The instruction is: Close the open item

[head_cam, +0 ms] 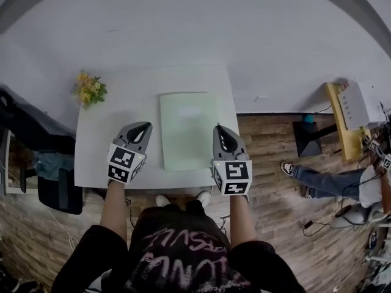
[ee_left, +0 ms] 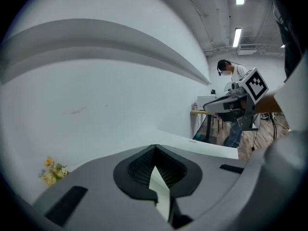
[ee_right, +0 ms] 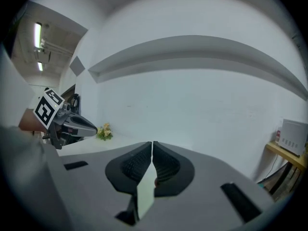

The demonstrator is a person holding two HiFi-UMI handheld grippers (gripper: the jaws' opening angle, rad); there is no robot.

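A pale green folder (head_cam: 188,130) lies flat on the white table (head_cam: 122,96), near its right side; it looks like a single flat sheet with its cover down. My left gripper (head_cam: 145,126) hovers over the table just left of the folder, jaws together and empty (ee_left: 154,147). Just off the folder's right edge is my right gripper (head_cam: 219,129), also shut with nothing between its fingers (ee_right: 152,143). Neither gripper touches the folder. Each gripper view looks over the table toward the white wall and does not show the folder.
A small bunch of yellow flowers (head_cam: 90,89) sits at the table's far left corner. A black chair (head_cam: 58,191) stands left of the table. At the right, a person in jeans (head_cam: 324,179) sits by a yellow shelf (head_cam: 342,124) with a white appliance (head_cam: 357,105).
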